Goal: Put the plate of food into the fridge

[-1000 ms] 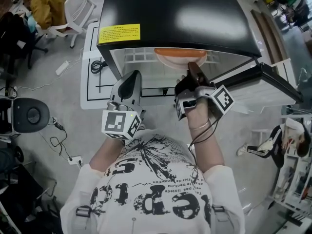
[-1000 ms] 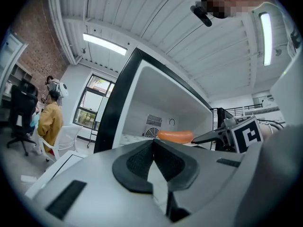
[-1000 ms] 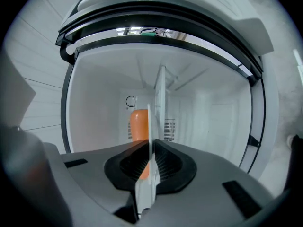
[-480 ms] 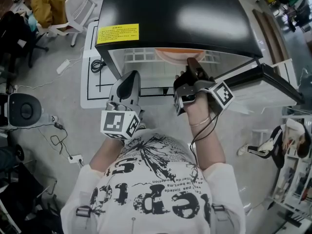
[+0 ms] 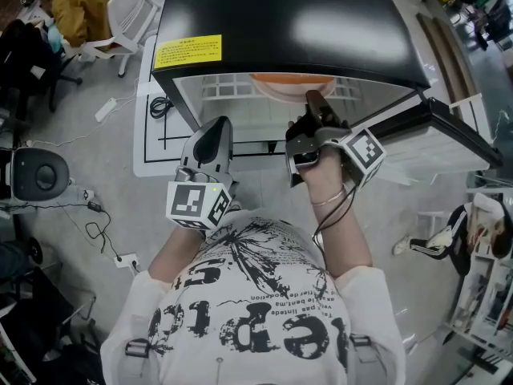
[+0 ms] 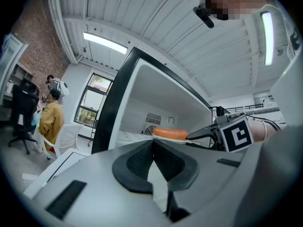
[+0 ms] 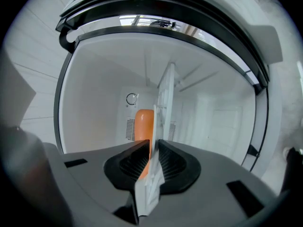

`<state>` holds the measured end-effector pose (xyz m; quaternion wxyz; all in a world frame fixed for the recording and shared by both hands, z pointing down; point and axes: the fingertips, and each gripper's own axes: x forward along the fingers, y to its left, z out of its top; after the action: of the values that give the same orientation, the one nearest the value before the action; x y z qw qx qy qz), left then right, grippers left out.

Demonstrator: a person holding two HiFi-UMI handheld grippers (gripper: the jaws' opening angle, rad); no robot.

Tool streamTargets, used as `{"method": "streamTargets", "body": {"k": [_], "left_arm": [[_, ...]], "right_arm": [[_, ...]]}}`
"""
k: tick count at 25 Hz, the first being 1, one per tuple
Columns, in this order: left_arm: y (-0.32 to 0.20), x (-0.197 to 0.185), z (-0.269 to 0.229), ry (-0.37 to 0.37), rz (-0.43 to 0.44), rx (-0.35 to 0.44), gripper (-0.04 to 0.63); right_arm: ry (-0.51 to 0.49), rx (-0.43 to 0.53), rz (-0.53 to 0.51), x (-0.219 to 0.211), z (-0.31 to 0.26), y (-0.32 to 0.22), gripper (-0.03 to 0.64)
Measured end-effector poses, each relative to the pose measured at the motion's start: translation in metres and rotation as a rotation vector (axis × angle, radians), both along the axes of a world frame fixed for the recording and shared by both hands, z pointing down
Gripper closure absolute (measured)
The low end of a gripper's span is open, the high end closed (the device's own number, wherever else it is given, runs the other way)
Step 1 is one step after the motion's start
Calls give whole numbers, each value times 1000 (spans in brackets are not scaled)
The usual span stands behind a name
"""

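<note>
A white plate (image 5: 290, 84) carrying an orange sausage-like food (image 7: 144, 125) pokes out from under the black top of the open fridge (image 5: 288, 22). My right gripper (image 5: 315, 99) is shut on the plate's near rim (image 7: 162, 109), which runs edge-on between its pads (image 7: 137, 163). The left gripper view shows that plate and food (image 6: 169, 133) over the white upper shelf, with the right gripper (image 6: 201, 135) behind it. My left gripper (image 5: 216, 127) hangs in front of the fridge's opening, left of the plate, shut (image 6: 152, 143) and empty.
The fridge door (image 5: 449, 139) stands open to the right. A yellow label (image 5: 187, 52) sits on the fridge top. A seated person in yellow (image 5: 76, 6), a white chair (image 5: 128, 14), a round grey device (image 5: 36, 175) and floor cables (image 5: 100, 223) are on the left.
My right gripper has pushed the plate deeper into the fridge, so less of it shows under the black top. The left gripper has stayed put.
</note>
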<state>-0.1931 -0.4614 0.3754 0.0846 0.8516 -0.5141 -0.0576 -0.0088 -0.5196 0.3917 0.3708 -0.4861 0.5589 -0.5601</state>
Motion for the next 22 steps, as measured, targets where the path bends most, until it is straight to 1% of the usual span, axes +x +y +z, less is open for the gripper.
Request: {"method": "streamTargets", "body": {"k": [1,2,4,5,6,12,18,22], "left_arm": [[1,-1,-1,0,-2,3,588],[1,-2,-2,0,-5,6,588],[2,-6,-3,2,-14,10,588],[2,-9,-4,4,-18,11,588],[2,-10,-4,6,-21,12,588],[2,-9,-7,2,-12,19,588],[1,-1,-6,1,6,16,588],[0,5,-6,0,19,12,588]], "right_arm": [[38,-10,7,3,0,0,580],[79,-16,15,5,-3,0,561],[144,-11,19,5,-11,-2,492],[162,-4,17,3,-15,-3,458],[172,1,15,1,-18,-4,439],[171,8,10,1,-17,-2,436],[193,14,-43,4,-11,5,437],[203,44,-46,11,-13,13,437]]}}
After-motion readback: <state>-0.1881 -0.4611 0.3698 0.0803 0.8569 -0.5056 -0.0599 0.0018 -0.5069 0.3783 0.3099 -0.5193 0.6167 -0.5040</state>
